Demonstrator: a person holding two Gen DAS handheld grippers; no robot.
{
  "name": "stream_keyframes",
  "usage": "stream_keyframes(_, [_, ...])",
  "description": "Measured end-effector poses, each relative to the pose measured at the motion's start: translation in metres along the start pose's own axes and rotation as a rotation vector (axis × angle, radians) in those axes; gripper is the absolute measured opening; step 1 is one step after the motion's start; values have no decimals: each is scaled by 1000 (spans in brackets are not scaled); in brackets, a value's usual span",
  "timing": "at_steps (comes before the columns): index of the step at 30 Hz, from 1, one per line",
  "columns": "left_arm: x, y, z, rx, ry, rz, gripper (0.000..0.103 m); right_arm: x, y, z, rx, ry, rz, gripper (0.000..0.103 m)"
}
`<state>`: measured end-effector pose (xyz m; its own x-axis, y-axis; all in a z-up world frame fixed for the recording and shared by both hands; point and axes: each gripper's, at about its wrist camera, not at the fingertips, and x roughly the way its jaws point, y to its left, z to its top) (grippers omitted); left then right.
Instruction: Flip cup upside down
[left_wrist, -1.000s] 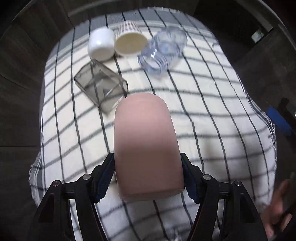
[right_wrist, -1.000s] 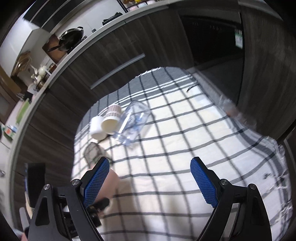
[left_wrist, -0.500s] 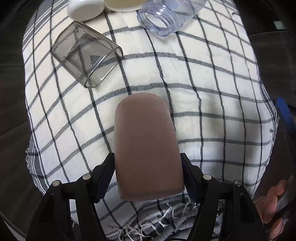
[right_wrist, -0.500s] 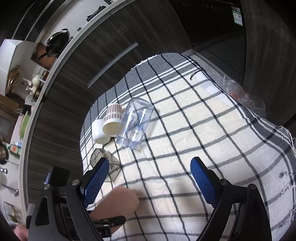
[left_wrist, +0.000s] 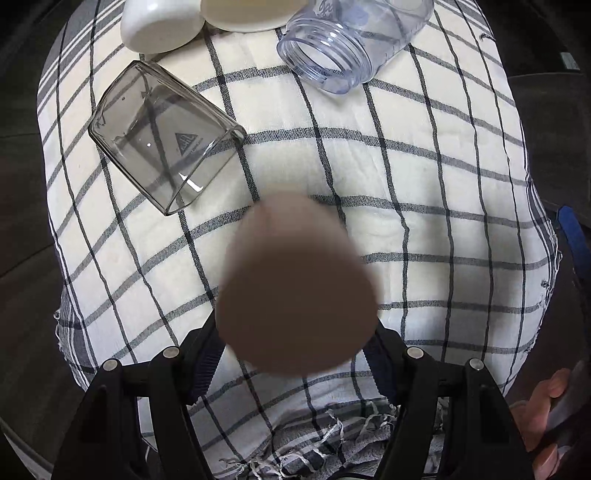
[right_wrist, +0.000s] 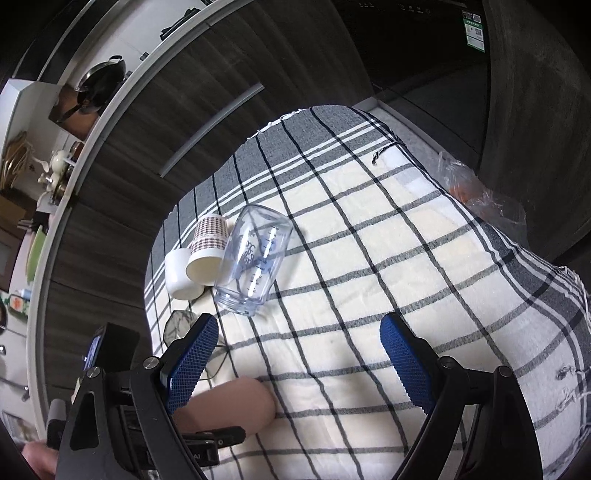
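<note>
My left gripper (left_wrist: 295, 350) is shut on a pink-brown cup (left_wrist: 295, 284), held above the checked cloth (left_wrist: 424, 184) with its closed base pointing away from the camera and down toward the cloth. The cup looks blurred. In the right wrist view the same cup (right_wrist: 229, 406) shows at the lower left, its base close to the cloth. My right gripper (right_wrist: 299, 362) is open and empty over the cloth.
A clear glass tumbler (left_wrist: 166, 147) lies on its side at the left. A clear plastic bottle (left_wrist: 351, 44), a paper cup (right_wrist: 207, 251) and a white cup (left_wrist: 162, 22) lie at the far side. A plastic bag (right_wrist: 476, 192) sits at the cloth's right edge.
The left gripper has tilted the cup further, so its base now points down at the cloth. It has moved closer to the cloth. The right gripper has stayed open.
</note>
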<state>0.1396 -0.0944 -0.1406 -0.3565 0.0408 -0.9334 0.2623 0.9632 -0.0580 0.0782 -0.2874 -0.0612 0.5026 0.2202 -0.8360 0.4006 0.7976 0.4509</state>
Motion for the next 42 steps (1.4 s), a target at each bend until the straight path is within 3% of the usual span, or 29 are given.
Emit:
stream_keyframes(5, [-4,-2,-8,19,-56,24,77,-4,0,-1,-6,-11,-6,89])
stream_keyframes(13, [-25,3,-36,18,-174,-10,82,-23,6,-6,-37,-51,-12,89])
stream_keyframes(20, [-47,15,-81,-6,-417,-9,83,-50,20,-14,-111,-126,-29,89])
stream_keyframes(25, [-52,33,-107,-91,-618,33,83,-65,43,-29,-218,-193,-59,89])
stream_keyframes(28, [-55,42,-126,-134,-761,96,83,-73,54,-40,-282,-232,-77,89])
stream_keyframes(33, [-53,55,-155,-218,-961,144,83,-85,71,-62,-392,-343,-100,89])
stream_keyframes(42, [-45,50,-195,-276,-1174,224,87,-91,79,-96,-519,-423,-115,89])
